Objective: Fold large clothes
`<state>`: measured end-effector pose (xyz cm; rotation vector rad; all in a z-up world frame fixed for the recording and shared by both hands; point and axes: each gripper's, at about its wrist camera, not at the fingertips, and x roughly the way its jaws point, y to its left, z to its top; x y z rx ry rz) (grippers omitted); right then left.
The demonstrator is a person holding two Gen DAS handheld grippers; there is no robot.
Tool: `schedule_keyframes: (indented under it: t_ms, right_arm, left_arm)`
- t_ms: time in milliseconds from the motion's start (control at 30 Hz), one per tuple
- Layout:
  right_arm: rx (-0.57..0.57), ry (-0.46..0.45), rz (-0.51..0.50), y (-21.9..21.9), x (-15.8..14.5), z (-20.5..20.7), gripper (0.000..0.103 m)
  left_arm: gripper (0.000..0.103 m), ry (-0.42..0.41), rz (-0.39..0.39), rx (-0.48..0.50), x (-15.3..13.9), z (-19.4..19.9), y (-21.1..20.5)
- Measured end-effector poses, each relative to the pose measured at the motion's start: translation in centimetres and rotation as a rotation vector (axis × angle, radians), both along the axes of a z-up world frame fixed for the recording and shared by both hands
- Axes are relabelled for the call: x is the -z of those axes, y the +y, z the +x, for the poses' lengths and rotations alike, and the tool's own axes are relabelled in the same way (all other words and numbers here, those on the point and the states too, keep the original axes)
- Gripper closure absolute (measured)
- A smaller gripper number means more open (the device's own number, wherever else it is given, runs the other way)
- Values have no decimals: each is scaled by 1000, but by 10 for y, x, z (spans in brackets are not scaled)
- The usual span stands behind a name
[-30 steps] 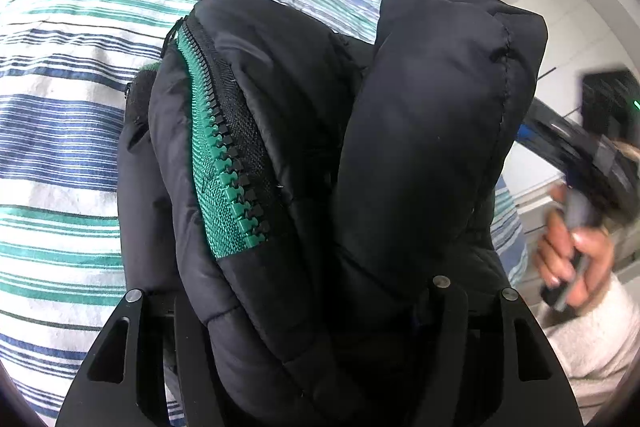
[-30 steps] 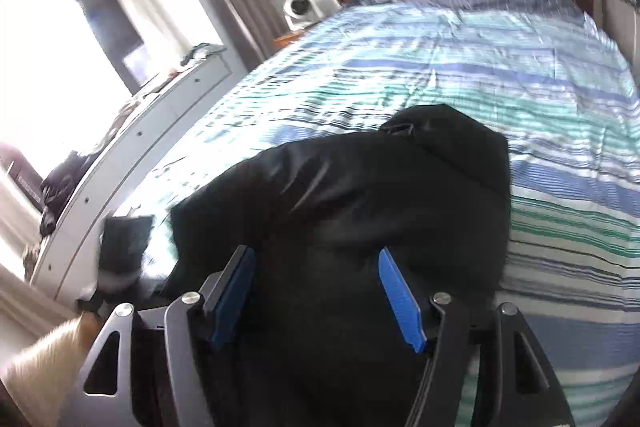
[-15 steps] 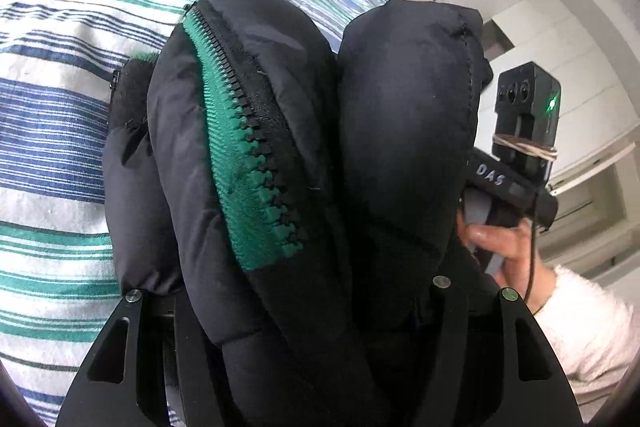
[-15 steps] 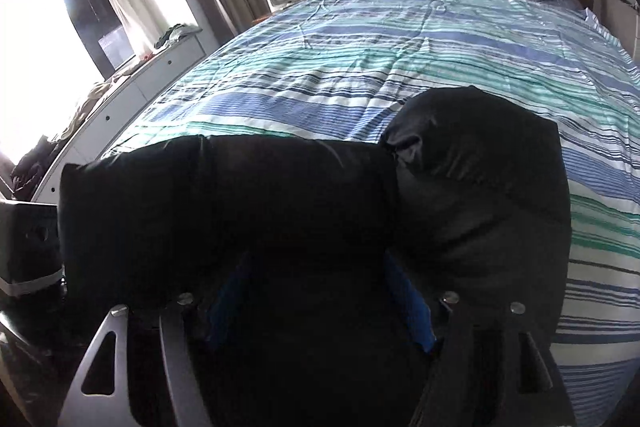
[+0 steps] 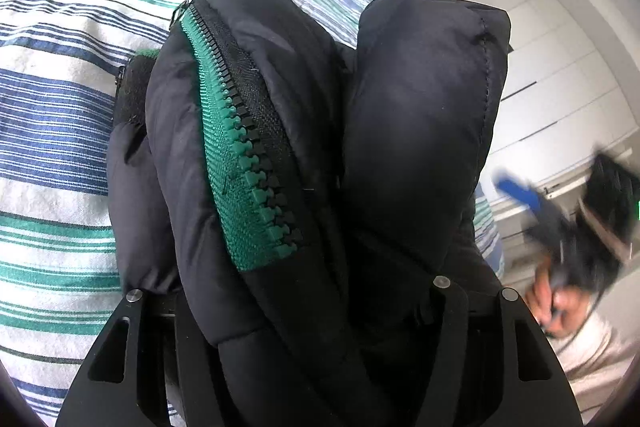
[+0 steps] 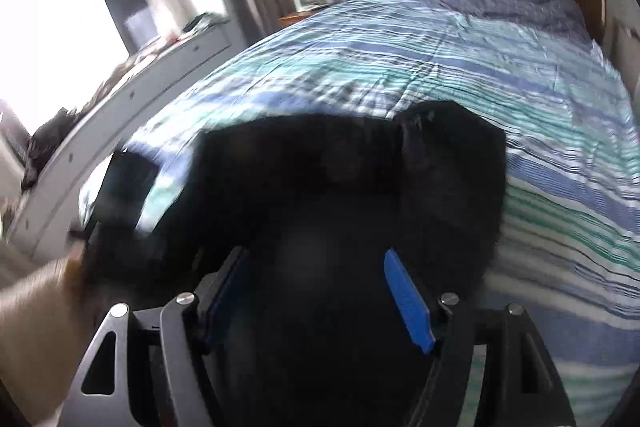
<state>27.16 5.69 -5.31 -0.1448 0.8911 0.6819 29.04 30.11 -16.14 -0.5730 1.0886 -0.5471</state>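
Jacket (image 5: 420, 115) on striped bedspread (image 5: 60, 115), bedroom

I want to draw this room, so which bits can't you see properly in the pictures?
- Left wrist view: left gripper fingertips, buried in the puffy black jacket with green zip.
- Left wrist view: right gripper and hand, motion-blurred.
- Right wrist view: jacket detail, blurred and dark; striped blue-green bedspread partly hidden behind it.

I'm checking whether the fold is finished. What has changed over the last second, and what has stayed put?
The right gripper has swung away from the black padded jacket; in the left wrist view it is now a blur at the right edge. Its jaws have just been opening, and whether its blue pads still press the dark fabric between them is unclear. The left gripper stays clamped on the folded jacket, green zipper up, over the striped bedspread.
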Motion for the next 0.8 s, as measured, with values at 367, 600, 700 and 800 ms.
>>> schedule_keyframes:
  t_ms: [367, 600, 700, 800]
  right_arm:
    - [121, 113, -24, -28, 70, -47, 26]
    - [125, 44, -136, -14, 47, -54, 27]
    - [47, -109, -76, 14, -1, -67, 27]
    - [-84, -54, 24, 54, -6, -59, 27]
  left_arm:
    - [39, -19, -3, -1, 6, 2, 1]
    - [37, -12, -1, -22, 2, -4, 4]
    - [32, 11, 17, -28, -9, -6, 5]
    - [31, 20, 40, -31, -34, -12, 16]
